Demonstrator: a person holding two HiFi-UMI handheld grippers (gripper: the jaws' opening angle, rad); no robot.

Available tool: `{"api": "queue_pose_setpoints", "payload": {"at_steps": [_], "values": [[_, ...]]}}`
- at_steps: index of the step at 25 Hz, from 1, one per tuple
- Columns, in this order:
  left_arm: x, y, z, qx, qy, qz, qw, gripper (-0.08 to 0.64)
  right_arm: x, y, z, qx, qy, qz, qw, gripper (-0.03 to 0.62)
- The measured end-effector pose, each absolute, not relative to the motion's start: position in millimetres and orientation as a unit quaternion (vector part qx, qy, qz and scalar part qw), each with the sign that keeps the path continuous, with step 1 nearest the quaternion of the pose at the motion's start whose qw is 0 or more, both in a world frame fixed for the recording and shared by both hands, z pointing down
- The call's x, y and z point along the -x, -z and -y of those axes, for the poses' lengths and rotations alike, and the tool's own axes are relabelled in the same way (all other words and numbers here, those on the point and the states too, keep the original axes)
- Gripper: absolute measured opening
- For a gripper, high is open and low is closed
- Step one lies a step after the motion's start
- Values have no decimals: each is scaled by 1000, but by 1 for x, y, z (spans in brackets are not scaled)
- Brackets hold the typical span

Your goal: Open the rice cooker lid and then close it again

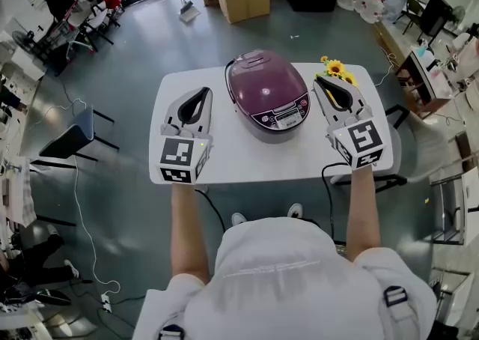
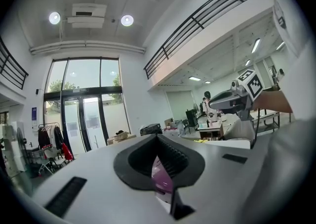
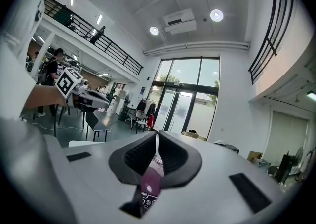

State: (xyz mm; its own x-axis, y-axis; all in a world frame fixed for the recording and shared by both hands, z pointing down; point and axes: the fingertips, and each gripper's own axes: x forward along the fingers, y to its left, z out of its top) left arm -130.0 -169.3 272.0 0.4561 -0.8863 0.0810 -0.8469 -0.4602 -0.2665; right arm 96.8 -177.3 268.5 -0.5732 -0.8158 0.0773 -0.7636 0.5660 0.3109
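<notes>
flanking a closed rice cooker, both grippers empty

nearest the camera, the person's forearms reach out over the near edge of the white table (image 1: 247, 162). the left gripper (image 1: 203, 92) hangs off the cooker's left side and the right gripper (image 1: 318, 79) off its right side, each just beside the body and apart from it. in the left gripper view the left gripper (image 2: 157, 136) has its pads pressed together with nothing between them. the right gripper (image 3: 157, 135) shows its pads drawn narrow to a mere slit, also on nothing. a sliver of purple shows below each pair.

between them, mid-table, stands the purple rice cooker (image 1: 268, 91), lid down, its control panel (image 1: 281, 115) facing the person. past the right gripper, at the table's far corner, lie yellow sunflowers (image 1: 337, 70).

with the lid down and both tools idle, this reads as either the start, before opening, or the end, after closing; i cannot tell which. if opening is ahead, one gripper likely has to come round to the front and press the lid release, which i cannot make out, while the other perhaps steadies the body so it does not slide.
</notes>
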Motion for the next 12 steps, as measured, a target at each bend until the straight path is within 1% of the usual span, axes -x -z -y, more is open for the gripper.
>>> {"api": "queue_pose_setpoints", "payload": {"at_steps": [12], "values": [[124,-280,171,849,120,-506,93,17,-97,-278,180,-452,114,877,115,35]]}}
